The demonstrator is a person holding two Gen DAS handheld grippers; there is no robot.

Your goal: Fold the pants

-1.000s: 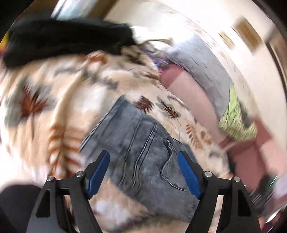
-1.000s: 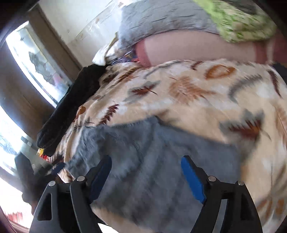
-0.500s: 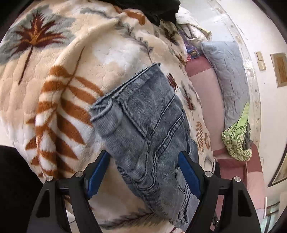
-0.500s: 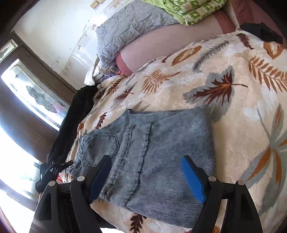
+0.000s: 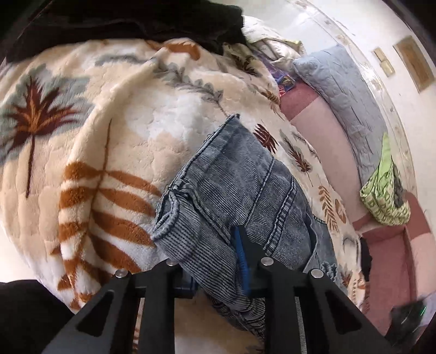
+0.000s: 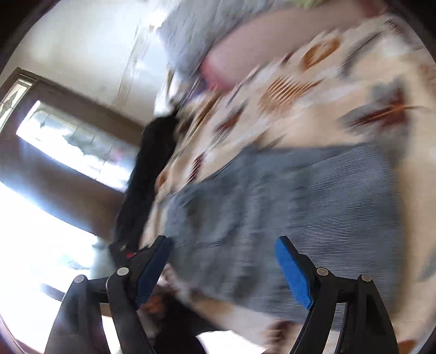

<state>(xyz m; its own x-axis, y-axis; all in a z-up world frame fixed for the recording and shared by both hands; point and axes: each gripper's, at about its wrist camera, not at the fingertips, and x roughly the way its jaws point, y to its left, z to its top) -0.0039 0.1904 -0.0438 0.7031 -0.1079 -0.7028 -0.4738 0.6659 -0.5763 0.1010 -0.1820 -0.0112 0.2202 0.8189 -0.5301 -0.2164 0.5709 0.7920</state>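
Observation:
Folded grey-blue denim pants (image 5: pixel 245 196) lie on a cream leaf-print blanket (image 5: pixel 114 141). My left gripper (image 5: pixel 215 261) is shut on the near edge of the pants, with denim bunched between its blue pads (image 5: pixel 241 256). In the blurred right wrist view the pants (image 6: pixel 286 207) lie in front of my right gripper (image 6: pixel 223 266), which is open and empty just above their near edge.
A black garment (image 5: pixel 122 21) lies at the blanket's far edge and also shows in the right wrist view (image 6: pixel 147 174). A pink sofa back (image 5: pixel 321 130), a grey-blue pillow (image 5: pixel 343 89) and a green cloth (image 5: pixel 387 196) are to the right. A window (image 6: pixel 68 141) is to the left.
My left gripper has closed on the near edge of the pants, having been open above them. My right gripper has moved quickly, blurring its view, and stays open.

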